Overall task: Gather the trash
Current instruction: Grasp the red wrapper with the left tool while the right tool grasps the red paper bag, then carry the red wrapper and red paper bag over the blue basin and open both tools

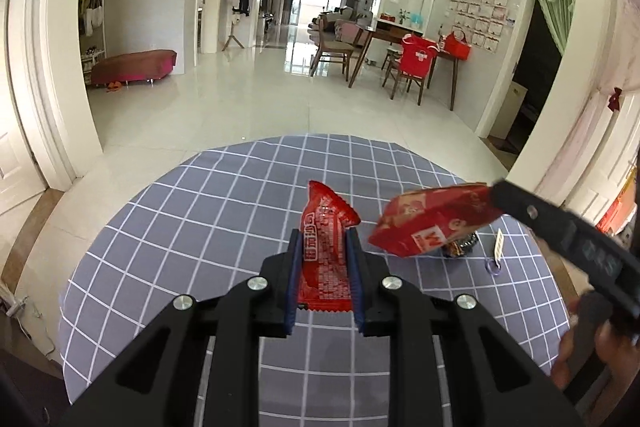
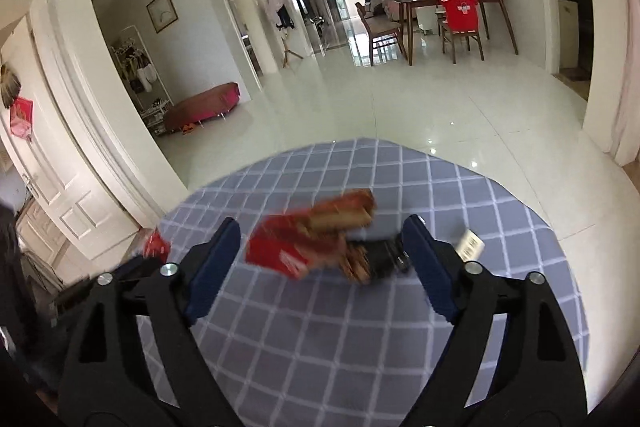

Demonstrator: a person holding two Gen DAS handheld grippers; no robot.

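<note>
My left gripper [image 1: 323,239] is shut on a red snack wrapper [image 1: 325,247] and holds it upright above the grey checked tablecloth [image 1: 200,211]. A red carton [image 1: 432,223] hangs tilted in the air to its right, its corner at the tip of my right gripper's finger [image 1: 520,207]. In the right wrist view my right gripper [image 2: 320,251] is open, and the red carton [image 2: 308,239] shows blurred between its pads, over a dark wrapper [image 2: 380,255] on the cloth. The left gripper's red wrapper [image 2: 156,245] peeks in at the left.
A white tag with a small ring [image 1: 498,251] lies on the cloth at the right; it also shows in the right wrist view [image 2: 470,245]. Beyond the round table are a glossy tiled floor, a dining table with chairs [image 1: 400,59] and a pink bench [image 1: 134,67].
</note>
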